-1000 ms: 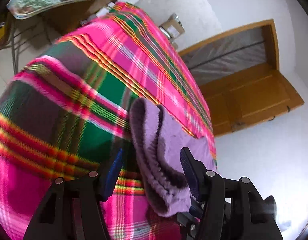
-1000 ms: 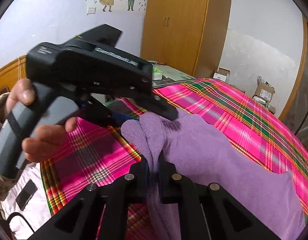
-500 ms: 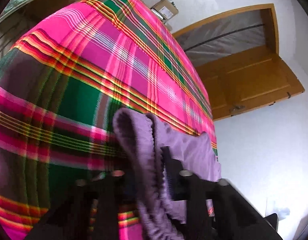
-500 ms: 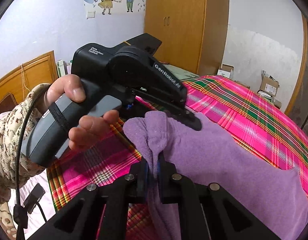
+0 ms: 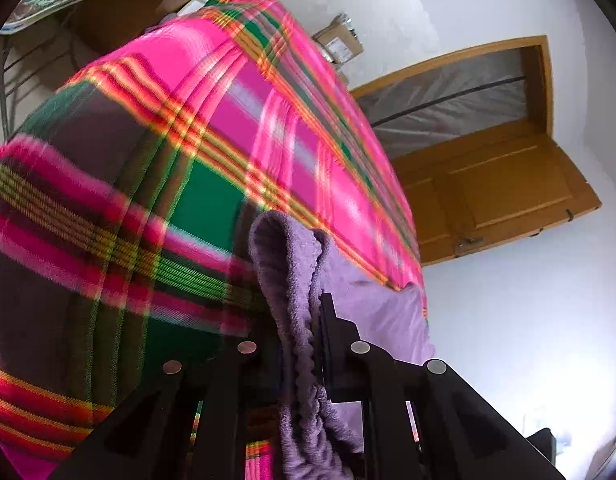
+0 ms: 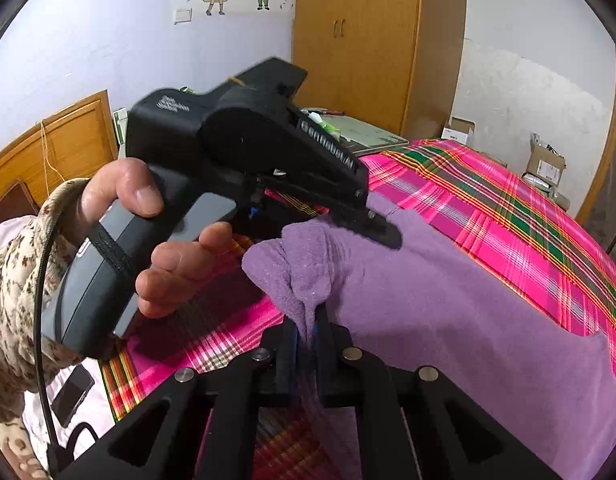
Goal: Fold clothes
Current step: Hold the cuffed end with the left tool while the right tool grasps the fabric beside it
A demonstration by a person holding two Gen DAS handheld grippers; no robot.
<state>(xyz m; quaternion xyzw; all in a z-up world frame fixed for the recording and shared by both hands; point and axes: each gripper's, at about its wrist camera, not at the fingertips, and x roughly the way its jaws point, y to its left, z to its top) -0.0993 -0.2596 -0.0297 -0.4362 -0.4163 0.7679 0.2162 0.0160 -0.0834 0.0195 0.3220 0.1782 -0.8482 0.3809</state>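
A purple fleece garment (image 6: 448,320) lies on a bed under a pink, green and yellow plaid cover (image 6: 488,200). My right gripper (image 6: 308,320) is shut on a bunched fold at the garment's near edge. A hand (image 6: 176,264) in a floral sleeve holds my left gripper (image 6: 368,224), which bites the same edge a little farther back. In the left wrist view the jaws of the left gripper (image 5: 300,312) are closing, with a ridge of the purple garment (image 5: 292,248) pinched between them over the plaid cover (image 5: 228,140).
A wooden wardrobe (image 6: 372,40) and a cluttered desk (image 6: 360,132) stand behind the bed. Cardboard boxes (image 6: 544,164) sit by the far wall. A wooden door (image 5: 496,192) stands open beyond the bed's end. A phone (image 6: 72,396) lies at the near left.
The left gripper's jaws were wide apart around the garment's edge and have closed onto it. In the right wrist view the hand with the left gripper has shifted right.
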